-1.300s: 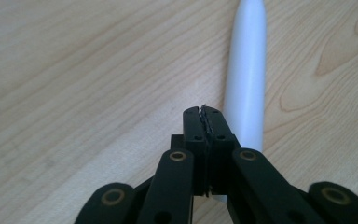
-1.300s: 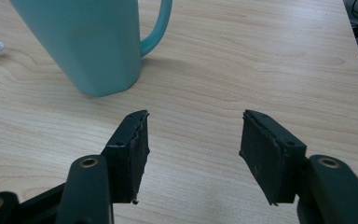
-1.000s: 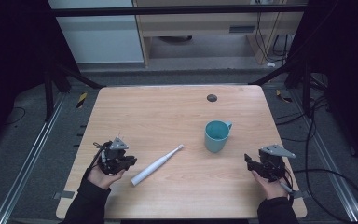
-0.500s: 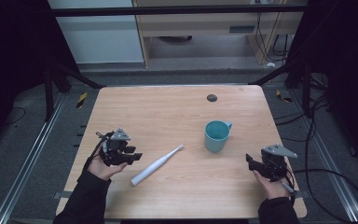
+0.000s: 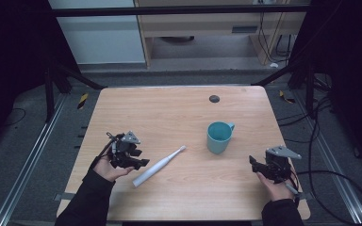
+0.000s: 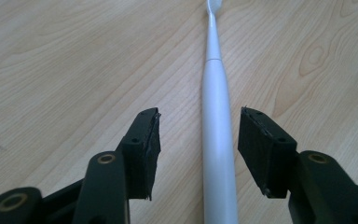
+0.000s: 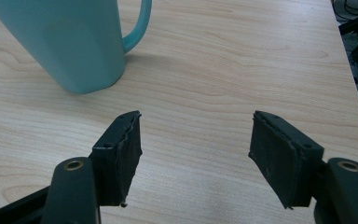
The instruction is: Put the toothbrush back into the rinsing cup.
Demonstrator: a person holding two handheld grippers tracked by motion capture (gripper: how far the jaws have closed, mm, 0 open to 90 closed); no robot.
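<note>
A white electric toothbrush point(image 5: 158, 166) lies slantwise on the wooden table point(image 5: 169, 117), brush head toward the far right. My left gripper point(image 5: 139, 163) is open at its handle end; in the left gripper view the toothbrush handle point(image 6: 216, 140) runs between the two jaws, which stand apart from it on either side. A teal mug point(image 5: 218, 137) stands upright right of centre, handle toward the far right. My right gripper point(image 5: 254, 163) is open near the table's right front, with bare wood between its jaws; the mug point(image 7: 70, 42) is ahead of it to the left.
A small dark round disc point(image 5: 214, 98) sits in the tabletop near the far edge. Cables point(image 5: 339, 188) trail over the floor right of the table. Metal rails point(image 5: 23, 169) run along the left side.
My left gripper has moved forward and to the right, up to the toothbrush's handle end, so the handle now lies between its jaws. The right gripper has barely moved.
</note>
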